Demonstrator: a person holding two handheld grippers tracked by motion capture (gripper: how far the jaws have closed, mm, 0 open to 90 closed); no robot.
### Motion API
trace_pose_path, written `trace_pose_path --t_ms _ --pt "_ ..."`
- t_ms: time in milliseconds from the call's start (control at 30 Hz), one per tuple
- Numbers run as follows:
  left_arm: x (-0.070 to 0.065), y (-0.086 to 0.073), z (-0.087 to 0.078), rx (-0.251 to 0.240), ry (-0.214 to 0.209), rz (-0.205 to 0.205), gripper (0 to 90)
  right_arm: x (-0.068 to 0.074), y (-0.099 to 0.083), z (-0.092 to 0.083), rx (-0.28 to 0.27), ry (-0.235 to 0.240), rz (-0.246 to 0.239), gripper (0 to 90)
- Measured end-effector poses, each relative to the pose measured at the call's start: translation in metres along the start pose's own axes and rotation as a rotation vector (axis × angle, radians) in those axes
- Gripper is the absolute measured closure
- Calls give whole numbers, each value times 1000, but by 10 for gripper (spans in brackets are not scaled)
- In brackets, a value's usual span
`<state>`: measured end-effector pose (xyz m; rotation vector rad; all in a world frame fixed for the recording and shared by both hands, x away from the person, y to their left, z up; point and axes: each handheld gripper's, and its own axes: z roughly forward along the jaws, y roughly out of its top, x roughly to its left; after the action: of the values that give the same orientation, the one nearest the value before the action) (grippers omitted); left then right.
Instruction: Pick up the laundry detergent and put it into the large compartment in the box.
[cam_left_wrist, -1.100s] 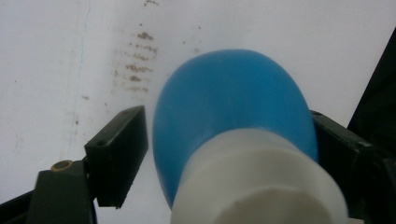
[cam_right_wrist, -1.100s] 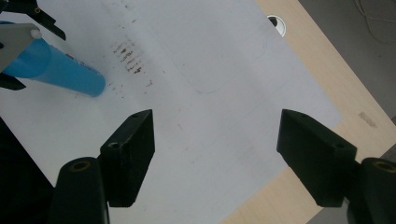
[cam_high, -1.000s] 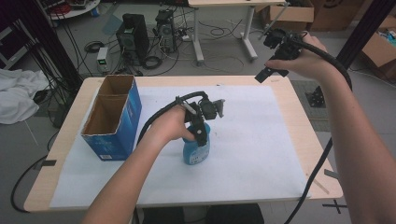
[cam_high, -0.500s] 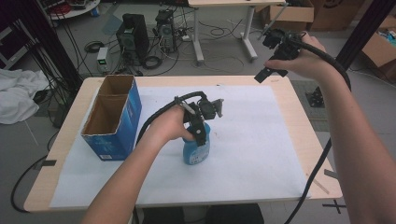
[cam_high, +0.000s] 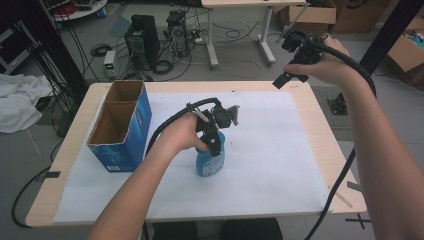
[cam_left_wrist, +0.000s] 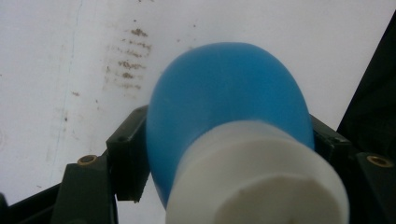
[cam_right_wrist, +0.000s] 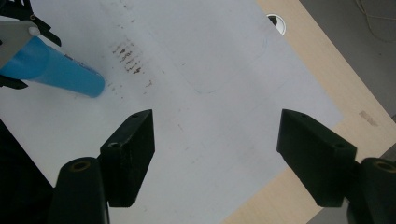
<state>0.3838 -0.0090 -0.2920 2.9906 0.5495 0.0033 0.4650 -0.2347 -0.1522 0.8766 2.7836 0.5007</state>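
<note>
Left gripper (cam_high: 214, 142) just closing onto blue bottle (cam_high: 210, 161) (upright)

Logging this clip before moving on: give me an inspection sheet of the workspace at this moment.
Surface: wooden table under a white sheet with brown smudges.
Job's things: blue bottle, white cap, upright on the sheet.
Clutter: open blue carton, left of the bottle.
Grippers: left tool jaws have just been closing, now against the bottle's sides; right tool open, raised over the far right corner.
Cables: black cable trails from each tool.
Surroundings: computers, boxes, a second desk.
</note>
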Motion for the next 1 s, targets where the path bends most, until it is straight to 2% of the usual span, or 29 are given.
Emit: trace_pose_path --t_ms 167,367,700,1000 --pt "-1 0 -1 7 1 9 351 0 0 -1 0 -1 -1 278" --pt "-1 1 -1 15 -1 -5 358 0 0 -1 1 -2 0 278" --pt "-4 8 -2 74 22 -31 366 1 0 0 2 -1 2 278" --pt "-7 13 -5 101 39 -5 368 0 0 1 1 0 2 278"
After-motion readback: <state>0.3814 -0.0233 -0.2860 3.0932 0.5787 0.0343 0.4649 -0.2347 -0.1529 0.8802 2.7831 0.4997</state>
